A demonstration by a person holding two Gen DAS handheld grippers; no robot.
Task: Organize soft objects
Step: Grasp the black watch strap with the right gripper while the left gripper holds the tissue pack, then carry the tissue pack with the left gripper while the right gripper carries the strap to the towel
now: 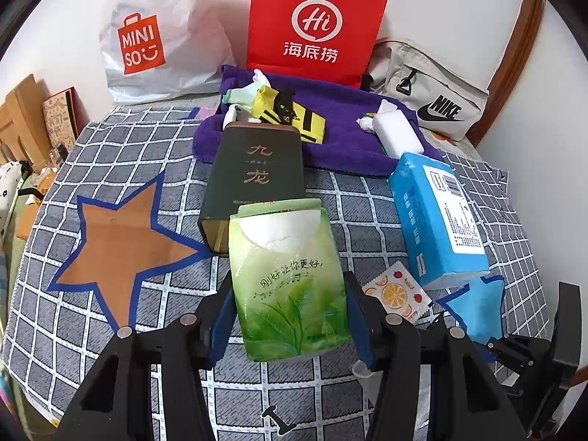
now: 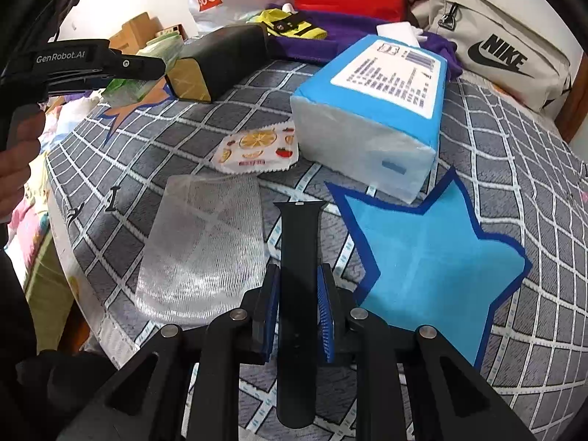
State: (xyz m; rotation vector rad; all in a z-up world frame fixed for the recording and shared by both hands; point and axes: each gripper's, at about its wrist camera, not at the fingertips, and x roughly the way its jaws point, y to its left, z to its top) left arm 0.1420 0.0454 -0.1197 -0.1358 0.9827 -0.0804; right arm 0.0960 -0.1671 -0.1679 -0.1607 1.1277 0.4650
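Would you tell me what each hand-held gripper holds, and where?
Left: soft green tissue pack, by its lower sides. Right: black rubber strap, mid-length.

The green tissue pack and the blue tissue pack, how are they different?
The green tissue pack has leaves printed on it; the blue tissue pack carries a white label. The green one is smaller, the blue one bigger. The green one is gripped in the left tongs; the blue one lies free on the checked cloth. Both are soft plastic-wrapped tissues.
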